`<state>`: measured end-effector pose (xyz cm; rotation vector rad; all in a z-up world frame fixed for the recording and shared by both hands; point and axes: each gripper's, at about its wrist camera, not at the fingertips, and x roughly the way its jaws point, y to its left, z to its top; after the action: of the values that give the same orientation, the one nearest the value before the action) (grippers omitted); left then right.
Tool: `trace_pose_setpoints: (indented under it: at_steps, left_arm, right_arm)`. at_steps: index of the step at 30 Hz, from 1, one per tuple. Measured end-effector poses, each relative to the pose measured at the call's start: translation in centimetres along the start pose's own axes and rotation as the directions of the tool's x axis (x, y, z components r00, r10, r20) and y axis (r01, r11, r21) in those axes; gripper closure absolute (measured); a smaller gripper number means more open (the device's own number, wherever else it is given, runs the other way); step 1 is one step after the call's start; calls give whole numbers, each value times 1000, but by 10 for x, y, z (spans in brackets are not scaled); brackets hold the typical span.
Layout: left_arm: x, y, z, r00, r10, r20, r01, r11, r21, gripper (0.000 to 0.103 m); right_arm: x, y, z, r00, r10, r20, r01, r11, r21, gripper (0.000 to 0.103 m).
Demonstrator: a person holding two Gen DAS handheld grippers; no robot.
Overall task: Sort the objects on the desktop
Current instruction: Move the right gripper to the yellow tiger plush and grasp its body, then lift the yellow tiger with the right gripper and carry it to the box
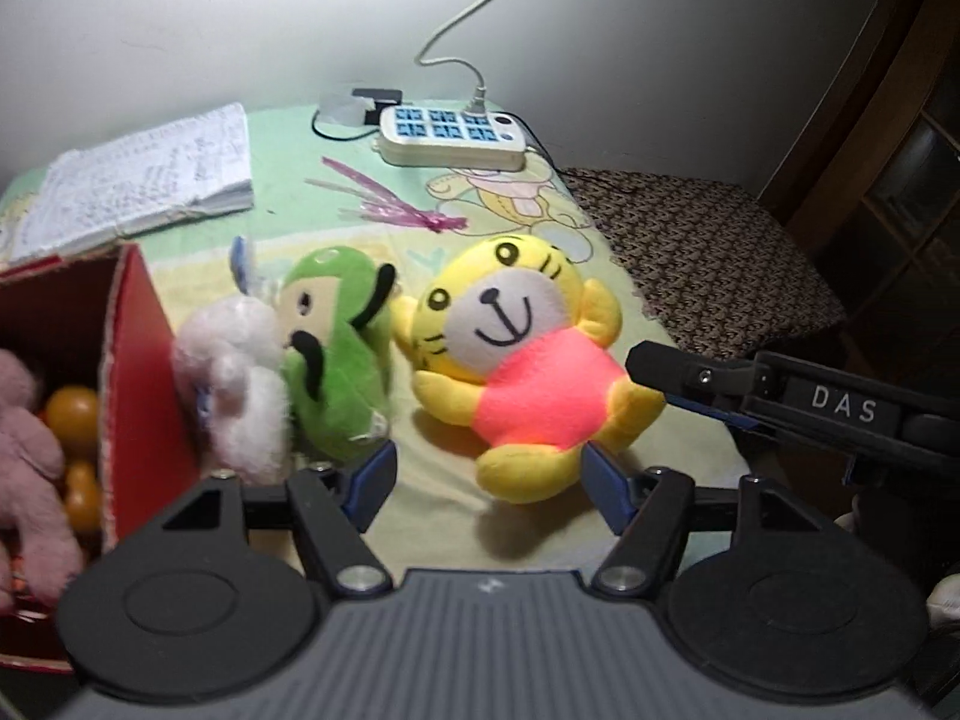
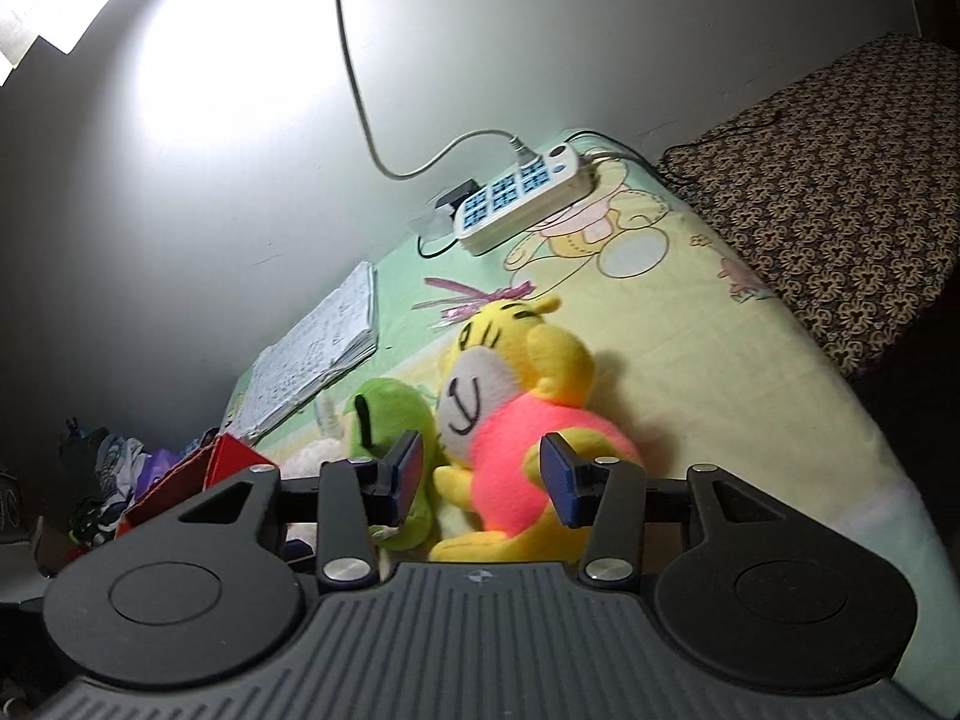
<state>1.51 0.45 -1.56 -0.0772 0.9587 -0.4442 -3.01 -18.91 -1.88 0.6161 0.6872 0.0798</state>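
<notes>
A pale green and yellow cartoon-printed cloth (image 1: 300, 222) covers the tabletop against a plain white wall; at its far edge lies a white power strip (image 1: 453, 135) with blue sockets and a pale cable rising up the wall; to the left sits an open notebook (image 1: 141, 180) full of handwriting, and a pink tinsel strip (image 1: 393, 198) lies between the two; a chair cushion (image 1: 708, 258) in a dark brown pattern stands just off the table's right side. Three plush toys lie in a row mid-table: a yellow tiger plush (image 1: 516, 360) in a pink shirt on its back, a green plush (image 1: 339, 354) touching its left side, and a white fluffy plush (image 1: 240, 384) pressed against the green one and against the wall of a red cardboard box (image 1: 135, 360). Inside the box lie orange balls (image 1: 72, 414) and a pink plush (image 1: 27, 450). The left gripper (image 1: 489, 489) hovers with fingers spread wide, just short of the tiger's lower leg; the right gripper (image 2: 480, 480) also stands open, its blue pads either side of the tiger's pink belly, though contact cannot be judged.
</notes>
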Motion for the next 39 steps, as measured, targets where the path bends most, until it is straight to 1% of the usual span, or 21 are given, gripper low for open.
trace_pose_setpoints:
  at_steps: [3,4,5,7,9,11,14,18,19,21,22,24,25,27,29,32,33,35,37,39]
  left_arm:
    - [27,-7,0,998,-53,-43,52,998,-23,33]
    - [37,-8,0,996,-60,-62,59,998,-32,33]
    - [45,-8,-1,994,-71,-81,67,997,-43,33]
    - [62,-6,-2,987,-99,-127,89,993,-75,33]
    - [74,-5,-2,984,-87,-157,74,994,-86,33]
    - [81,-6,-2,984,-64,-166,52,996,-76,33]
    - [89,-2,-1,982,-59,-179,45,995,-84,33]
    - [101,2,2,978,-49,-202,31,995,-92,33]
    - [102,2,2,978,-49,-204,32,996,-89,31]
    - [106,0,5,979,-31,-199,18,998,-65,30]
    - [107,-2,6,980,-19,-196,10,999,-47,30]
    - [109,-6,7,981,-7,-193,3,1000,-19,30]
    - [110,-7,7,981,-5,-192,4,1000,-10,30]
    - [111,-9,7,982,-7,-189,9,1000,7,30]
    - [113,-11,6,982,-12,-190,17,1000,25,32]
    - [113,-16,2,979,-32,-203,42,998,42,37]
    - [112,-18,0,978,-37,-207,49,998,49,40]
    - [108,-23,-5,977,-36,-210,53,996,76,41]
    - [102,-29,-11,976,-53,-211,75,992,101,44]
    - [93,-35,-17,975,-71,-210,97,988,119,44]
  right_arm:
    - [8,-17,9,1000,-15,8,15,1000,2,49]
    - [13,-22,11,1000,-15,6,15,1000,0,46]
    - [19,-27,14,1000,-19,-3,19,1000,1,39]
    - [31,-37,17,1000,-5,-25,5,1000,9,38]
    - [43,-44,18,999,10,-48,-9,1000,28,38]
    - [54,-50,19,998,24,-66,-21,999,46,38]
    - [72,-54,20,993,52,-102,-47,997,53,37]
    - [91,-53,20,984,94,-150,-87,995,54,37]
    - [94,-52,20,981,108,-163,-101,993,54,37]
    - [100,-50,20,975,126,-181,-120,992,48,37]
    - [101,-49,19,973,129,-190,-125,992,35,38]
    - [99,-45,19,973,125,-194,-127,992,3,46]
    - [97,-46,19,971,131,-198,-134,991,-1,48]
    - [93,-48,18,970,140,-200,-141,990,10,56]
    - [89,-53,17,968,151,-199,-146,988,42,59]
    - [80,-57,13,964,174,-202,-158,983,93,62]
    - [77,-57,11,963,178,-201,-161,982,99,63]
    - [67,-54,7,963,179,-202,-162,982,97,63]
    - [57,-55,3,964,171,-203,-153,983,100,65]
    - [49,-57,-2,964,175,-199,-152,981,122,67]
